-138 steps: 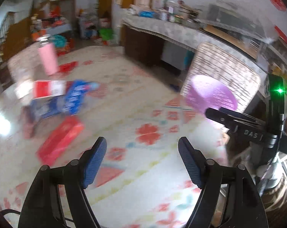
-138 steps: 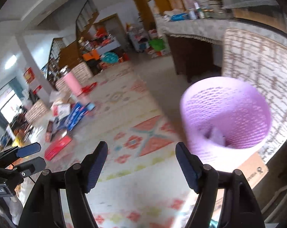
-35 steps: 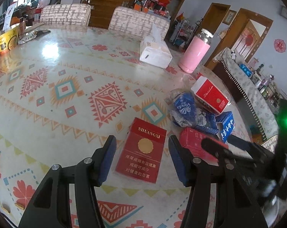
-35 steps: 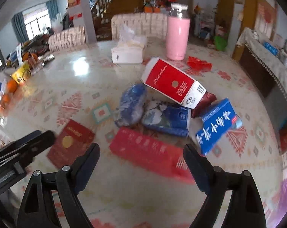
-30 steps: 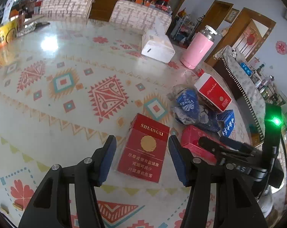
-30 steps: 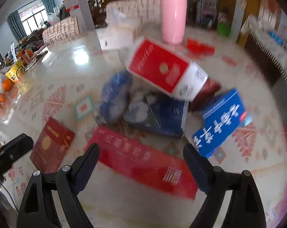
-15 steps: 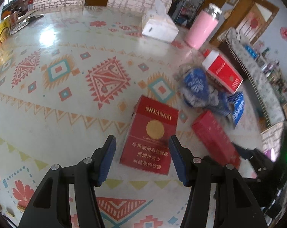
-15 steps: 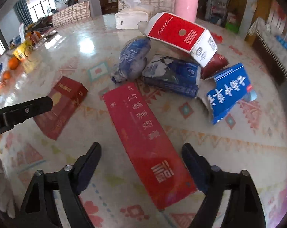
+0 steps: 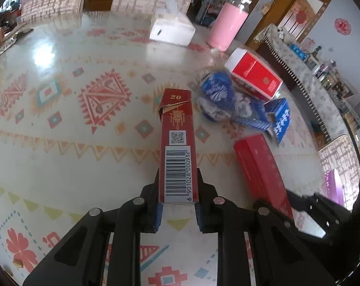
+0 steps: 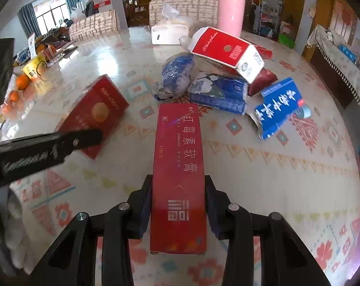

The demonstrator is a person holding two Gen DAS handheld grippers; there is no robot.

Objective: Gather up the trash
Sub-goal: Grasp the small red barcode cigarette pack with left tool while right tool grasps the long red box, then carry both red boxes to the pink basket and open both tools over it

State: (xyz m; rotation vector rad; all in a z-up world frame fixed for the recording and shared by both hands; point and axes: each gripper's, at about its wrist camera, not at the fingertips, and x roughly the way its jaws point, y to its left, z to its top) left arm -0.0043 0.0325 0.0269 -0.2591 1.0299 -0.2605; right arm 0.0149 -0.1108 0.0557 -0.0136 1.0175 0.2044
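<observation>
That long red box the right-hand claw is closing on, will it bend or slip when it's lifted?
The long red box looks like stiff cardboard with flat sides, so probably it keeps its shape. The right claw is closing near one end, so the far end may droop. Its glossy surface could slip a little.

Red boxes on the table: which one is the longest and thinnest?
The long red carton with white characters, gripped between the right gripper fingers. The other red boxes are shorter and wider.

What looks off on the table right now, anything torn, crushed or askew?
The blue carton has a ragged, torn-open end. The dark red carton in the left gripper has its far flap sprung open. The red-and-white box rests tilted on the heap. Nothing spilled.
</observation>
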